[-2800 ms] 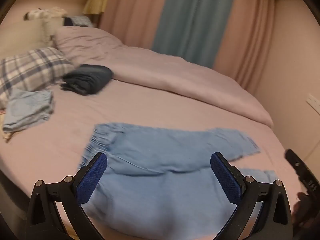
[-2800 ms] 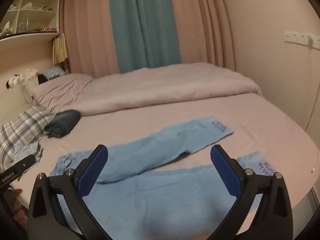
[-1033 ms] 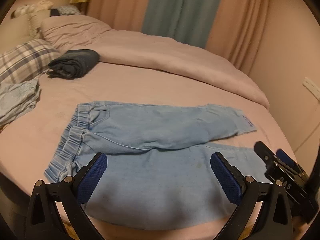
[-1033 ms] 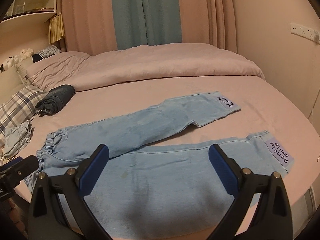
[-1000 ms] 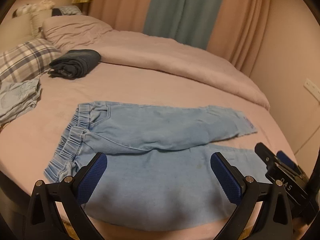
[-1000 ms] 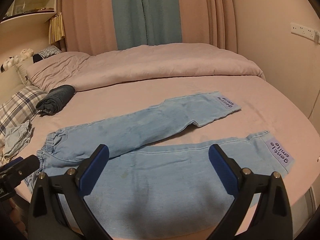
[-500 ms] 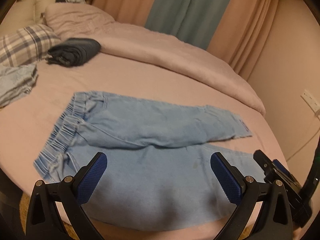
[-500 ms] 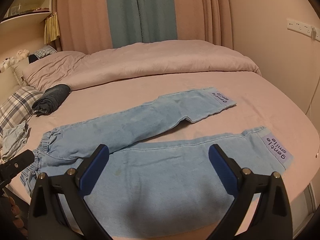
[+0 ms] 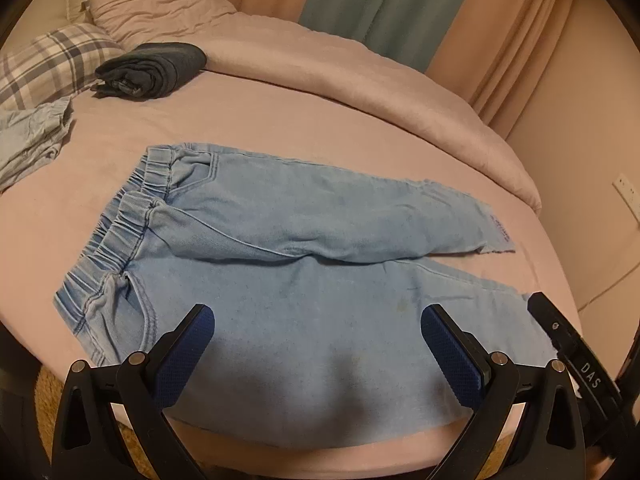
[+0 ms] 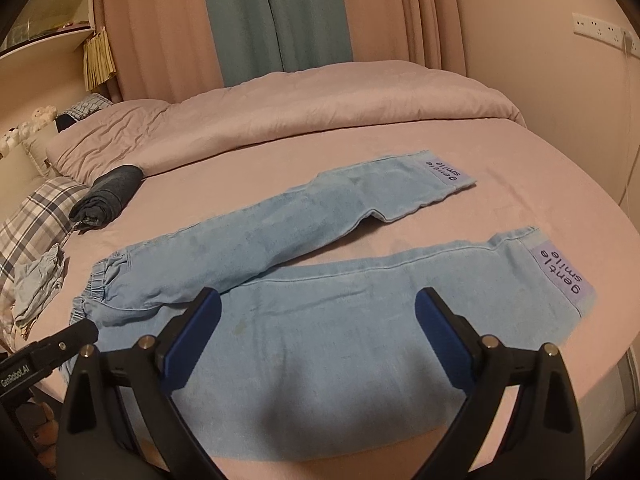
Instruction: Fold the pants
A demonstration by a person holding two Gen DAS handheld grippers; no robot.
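Light blue denim pants (image 9: pixel 304 264) lie flat on the pink bed, elastic waistband at the left, two legs spread apart toward the right. The same pants show in the right wrist view (image 10: pixel 320 280), with purple cuff labels at the leg ends. My left gripper (image 9: pixel 318 344) is open and empty, hovering above the near leg close to the bed's front edge. My right gripper (image 10: pixel 318 332) is open and empty above the same near leg. Each gripper's body shows at the edge of the other's view.
A rolled dark garment (image 9: pixel 152 68) lies at the back left, beside a plaid pillow (image 9: pixel 52 64). A crumpled light blue garment (image 9: pixel 32 140) lies at the left edge. A pink duvet (image 9: pixel 360 80) is bunched along the far side. Curtains and a wall stand behind.
Both grippers have shifted a little over the pants, so the view has tilted down and moved slightly closer. The pants have not moved and the jaws have stayed open.
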